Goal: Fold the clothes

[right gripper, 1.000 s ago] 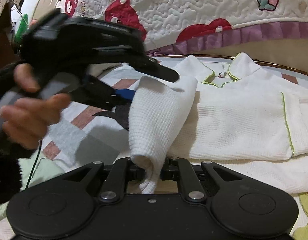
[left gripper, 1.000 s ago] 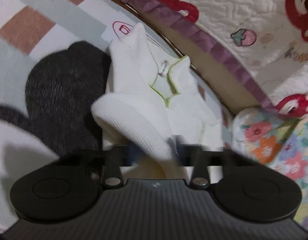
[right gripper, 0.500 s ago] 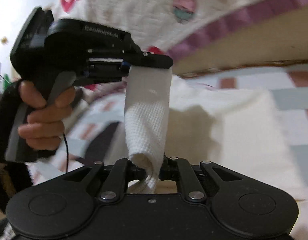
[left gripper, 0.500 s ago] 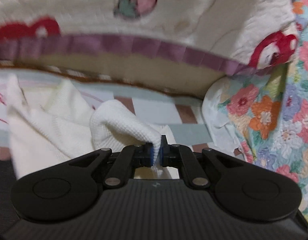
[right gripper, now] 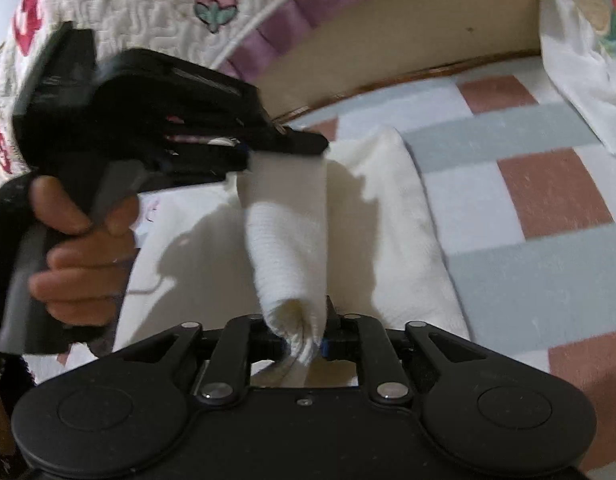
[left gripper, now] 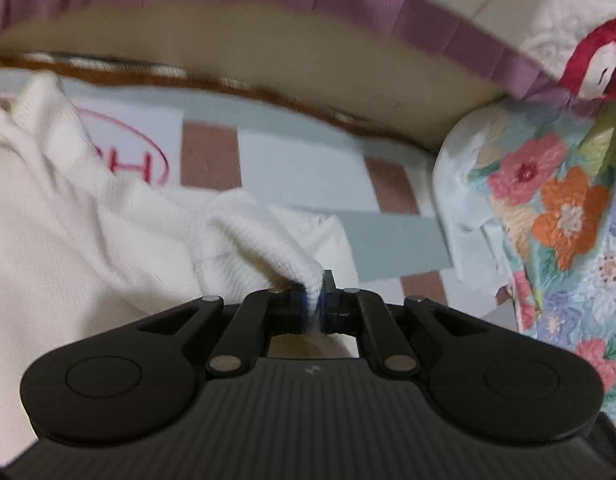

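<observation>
The left gripper (left gripper: 315, 307) had its fingers pressed tight on a bunched edge of the white garment (left gripper: 76, 240); the right gripper (right gripper: 304, 344) pinched the other end of the same rolled strip, its jaws opening around the cloth; the rest of the garment lay on the checked bed cover (right gripper: 519, 208). The likely fault, I judged, was the right end slipping free early, so the fold would sag crooked; both tools pointed steeply down, the person's left hand (right gripper: 74, 248) wrapped round its handle.
</observation>
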